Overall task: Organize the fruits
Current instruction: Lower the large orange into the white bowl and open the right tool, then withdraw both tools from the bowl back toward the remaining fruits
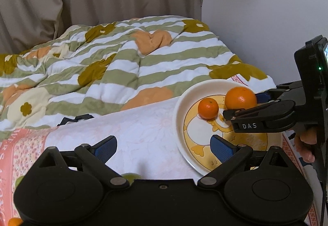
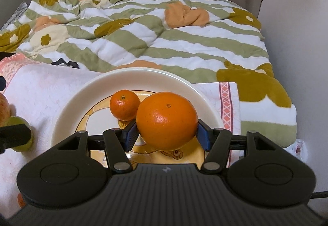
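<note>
Two fruits on the plate (image 2: 67,107) already: small orange (image 2: 124,104) & big orange (image 2: 166,120). Right claw (image 2: 167,133) sits around the big one, pads look barely off it. Left claw (image 1: 162,149) wide open, empty. Green fruit (image 2: 17,133) & others left on the cloth.

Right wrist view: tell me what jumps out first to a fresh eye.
The big orange sits between the right gripper's blue pads, over the duck-print plate. A smaller orange rests on the plate just behind it, to its left. Behind them, a rumpled striped quilt covers the bed.
</note>
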A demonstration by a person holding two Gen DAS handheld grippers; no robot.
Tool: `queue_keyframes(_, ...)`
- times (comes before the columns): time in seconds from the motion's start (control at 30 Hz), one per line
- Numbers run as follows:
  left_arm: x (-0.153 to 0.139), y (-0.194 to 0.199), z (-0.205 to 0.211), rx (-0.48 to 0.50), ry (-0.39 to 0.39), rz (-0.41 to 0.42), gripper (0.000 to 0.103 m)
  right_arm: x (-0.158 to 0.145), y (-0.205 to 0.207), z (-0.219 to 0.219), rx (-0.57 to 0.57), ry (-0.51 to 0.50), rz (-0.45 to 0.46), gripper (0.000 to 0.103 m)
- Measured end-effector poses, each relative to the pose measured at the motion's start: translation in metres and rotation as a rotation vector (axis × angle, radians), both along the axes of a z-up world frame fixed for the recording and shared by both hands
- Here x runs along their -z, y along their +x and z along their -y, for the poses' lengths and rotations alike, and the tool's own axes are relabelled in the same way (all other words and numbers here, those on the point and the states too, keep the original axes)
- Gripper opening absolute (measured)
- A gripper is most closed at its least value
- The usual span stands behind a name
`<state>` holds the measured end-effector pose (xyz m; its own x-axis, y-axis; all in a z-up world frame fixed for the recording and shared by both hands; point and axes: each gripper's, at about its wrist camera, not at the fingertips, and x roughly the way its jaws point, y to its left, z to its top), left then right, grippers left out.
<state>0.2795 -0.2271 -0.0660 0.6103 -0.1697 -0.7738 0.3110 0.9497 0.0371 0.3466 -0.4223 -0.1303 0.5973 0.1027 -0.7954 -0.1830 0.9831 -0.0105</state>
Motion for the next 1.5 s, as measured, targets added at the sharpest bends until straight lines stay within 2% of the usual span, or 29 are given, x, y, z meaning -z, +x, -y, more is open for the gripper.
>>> queue_keyframes(0.03,0.000,-0.001,0.000,-0.003,0.002,0.001,0.099,-0.002,-0.002,0.000,-0.006,-0.005,0.020,0.081)
queue_keyframes(0.1,-0.002,-0.004,0.000,-0.007,0.005,0.003,0.099,-0.009,-0.005,-0.003,-0.009,-0.018,0.051,0.103)
queue_keyframes(0.17,-0.003,-0.007,0.000,-0.011,0.006,0.006,0.099,-0.014,-0.010,-0.003,-0.003,-0.024,0.077,0.103)
queue_keyframes(0.37,-0.011,-0.019,-0.001,-0.022,0.001,0.027,0.099,-0.022,-0.020,0.001,0.024,-0.009,0.062,0.103)
queue_keyframes(0.57,-0.025,-0.035,-0.002,-0.034,-0.009,0.060,0.099,-0.043,-0.042,0.006,0.049,0.013,0.086,0.103)
queue_keyframes(0.97,-0.066,-0.101,-0.015,-0.099,-0.041,0.179,0.099,-0.096,-0.111,0.007,0.061,0.030,0.139,0.103)
queue_keyframes(1.27,-0.081,-0.153,-0.043,-0.177,-0.030,0.216,0.099,-0.126,-0.166,-0.012,0.015,0.039,0.195,0.103)
queue_keyframes(1.5,-0.086,-0.185,-0.090,-0.236,-0.007,0.251,0.099,-0.134,-0.197,-0.042,0.013,0.069,0.179,0.103)
